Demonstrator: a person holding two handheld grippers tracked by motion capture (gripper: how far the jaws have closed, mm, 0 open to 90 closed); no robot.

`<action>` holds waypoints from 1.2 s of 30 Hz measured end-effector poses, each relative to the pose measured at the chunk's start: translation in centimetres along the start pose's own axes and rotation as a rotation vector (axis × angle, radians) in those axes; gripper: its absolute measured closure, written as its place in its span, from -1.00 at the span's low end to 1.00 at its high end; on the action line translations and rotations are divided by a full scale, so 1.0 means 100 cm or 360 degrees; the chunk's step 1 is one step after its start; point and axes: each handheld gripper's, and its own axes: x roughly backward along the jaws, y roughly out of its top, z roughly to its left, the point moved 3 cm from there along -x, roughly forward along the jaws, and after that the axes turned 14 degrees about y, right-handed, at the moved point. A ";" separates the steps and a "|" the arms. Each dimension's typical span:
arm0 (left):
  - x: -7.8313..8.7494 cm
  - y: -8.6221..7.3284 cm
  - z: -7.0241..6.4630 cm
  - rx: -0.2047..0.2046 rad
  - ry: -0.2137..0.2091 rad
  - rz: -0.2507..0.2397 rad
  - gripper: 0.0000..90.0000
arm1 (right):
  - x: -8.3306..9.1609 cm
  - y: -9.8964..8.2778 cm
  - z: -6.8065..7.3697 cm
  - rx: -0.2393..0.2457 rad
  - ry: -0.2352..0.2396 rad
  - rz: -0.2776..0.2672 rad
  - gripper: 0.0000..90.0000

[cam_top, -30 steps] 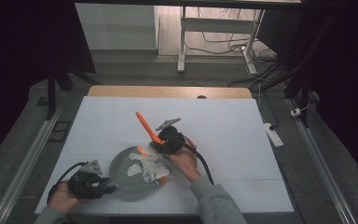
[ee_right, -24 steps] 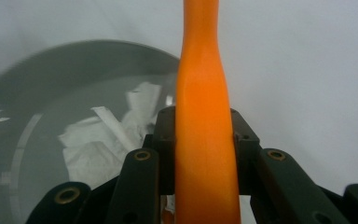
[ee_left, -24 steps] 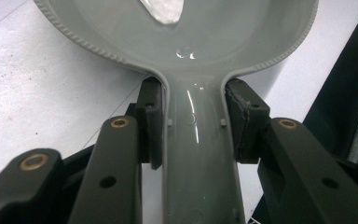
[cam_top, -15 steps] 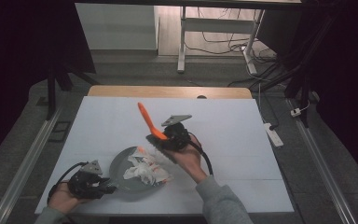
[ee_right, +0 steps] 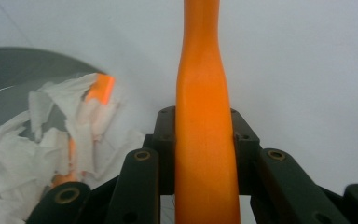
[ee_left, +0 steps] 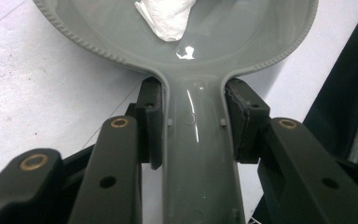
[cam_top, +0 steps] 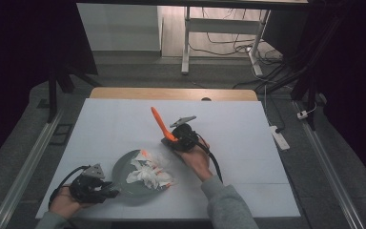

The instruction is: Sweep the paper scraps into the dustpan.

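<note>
A grey dustpan (cam_top: pixel 123 164) lies near the table's front left and holds a heap of torn white paper (cam_top: pixel 147 174) with small orange bits in it. My left gripper (cam_top: pixel 106 191) is shut on the dustpan's handle (ee_left: pixel 196 163), one pad on each side of it, and the pan bowl (ee_left: pixel 242 42) with paper (ee_left: pixel 165 16) lies just beyond. My right gripper (cam_top: pixel 171 139), right of the pan, is shut on an orange handle (cam_top: pixel 159 121) that slants up and away. The orange handle (ee_right: pixel 205 140) runs between the right gripper's (ee_right: pixel 205 135) pads, with paper (ee_right: pixel 51 135) to its left.
The white tabletop (cam_top: pixel 100 129) has bare room at the back and on the right. A wooden edge (cam_top: pixel 171 93) bounds its far side. A power strip (cam_top: pixel 279 136) lies on the floor to the right, and a desk frame (cam_top: pixel 186 43) with cables stands beyond.
My right gripper with the orange handle has shifted a little to the right and away from the dustpan. The left gripper and the pan have stayed put.
</note>
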 end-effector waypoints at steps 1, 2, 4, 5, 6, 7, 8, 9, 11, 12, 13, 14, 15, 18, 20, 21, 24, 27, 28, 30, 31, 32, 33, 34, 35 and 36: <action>0.000 0.000 0.000 -0.0001 0.0000 0.0001 0.37 | -0.004 0.000 0.002 0.0009 0.0010 0.0014 0.56; 0.000 0.000 0.000 -0.0002 -0.0001 0.0000 0.37 | -0.007 0.001 0.005 0.0009 0.0017 0.0020 0.56; 0.000 0.000 0.000 -0.0003 0.0001 0.0001 0.37 | -0.013 0.003 0.011 0.0022 0.0043 0.0029 0.57; 0.000 0.000 0.000 -0.0003 0.0001 0.0000 0.37 | -0.016 0.004 0.015 0.0032 0.0058 0.0035 0.56; 0.000 0.000 0.000 -0.0005 0.0002 0.0003 0.37 | -0.018 0.005 0.019 0.0046 0.0076 0.0039 0.56; 0.000 0.000 0.000 -0.0006 0.0000 0.0003 0.37 | -0.021 0.006 0.023 0.0053 0.0096 0.0044 0.57; -0.001 0.000 0.000 -0.0007 0.0000 0.0004 0.37 | -0.026 0.007 0.032 0.0063 0.0141 0.0048 0.56; -0.001 0.001 0.000 -0.0007 0.0001 0.0004 0.37 | -0.028 0.007 0.037 0.0070 0.0168 0.0047 0.57; -0.001 0.001 0.000 -0.0008 0.0001 0.0005 0.37 | -0.030 0.008 0.042 0.0077 0.0195 0.0048 0.57; -0.001 0.001 0.000 -0.0006 0.0001 0.0004 0.37 | -0.033 0.009 0.051 0.0092 0.0252 0.0039 0.57; -0.001 0.000 0.000 -0.0006 0.0001 0.0003 0.37 | -0.033 0.010 0.054 0.0081 0.0313 0.0019 0.57; -0.001 0.000 0.000 -0.0006 0.0001 0.0004 0.37 | -0.033 0.010 0.054 0.0081 0.0313 0.0019 0.57; -0.001 0.001 0.000 -0.0007 0.0000 0.0005 0.37 | -0.032 0.012 0.058 0.0073 0.0361 -0.0003 0.56; -0.001 0.000 0.000 -0.0004 0.0000 0.0003 0.37 | -0.024 0.017 0.065 0.0136 0.0351 -0.0048 0.56; -0.001 0.000 0.000 -0.0004 0.0001 0.0001 0.37 | -0.014 0.020 0.064 0.0140 0.0337 -0.0108 0.56; -0.001 0.000 0.000 -0.0004 0.0001 0.0002 0.37 | -0.008 0.021 0.062 0.0143 0.0318 -0.0130 0.56; -0.001 0.000 0.000 -0.0004 0.0001 0.0002 0.37 | 0.008 0.022 0.054 0.0145 0.0256 -0.0169 0.56; -0.001 0.000 0.000 0.0000 0.0000 0.0003 0.37 | 0.020 0.021 0.045 0.0138 0.0201 -0.0184 0.56; -0.001 0.000 -0.001 -0.0001 0.0002 0.0005 0.37 | 0.023 0.020 0.042 0.0137 0.0181 -0.0180 0.56; -0.001 0.000 -0.001 -0.0005 0.0001 0.0003 0.37 | 0.026 0.017 0.035 0.0131 0.0127 -0.0153 0.56; -0.001 0.000 -0.001 -0.0003 0.0002 0.0005 0.37 | 0.025 0.015 0.031 0.0124 0.0099 -0.0136 0.56; -0.001 0.000 -0.001 -0.0004 0.0001 0.0005 0.37 | 0.023 0.013 0.027 0.0107 0.0079 -0.0120 0.56; -0.001 0.000 -0.001 -0.0005 0.0001 0.0004 0.37 | 0.020 0.010 0.024 0.0089 0.0071 -0.0103 0.56; -0.001 0.000 -0.001 -0.0001 0.0000 0.0003 0.37 | 0.016 0.008 0.021 0.0075 0.0061 -0.0083 0.56; -0.001 0.000 0.000 -0.0003 0.0000 0.0004 0.37 | 0.011 0.007 0.019 0.0062 0.0058 -0.0070 0.56; -0.001 0.000 0.000 -0.0002 -0.0002 0.0003 0.37 | 0.007 0.005 0.017 0.0064 0.0058 -0.0053 0.56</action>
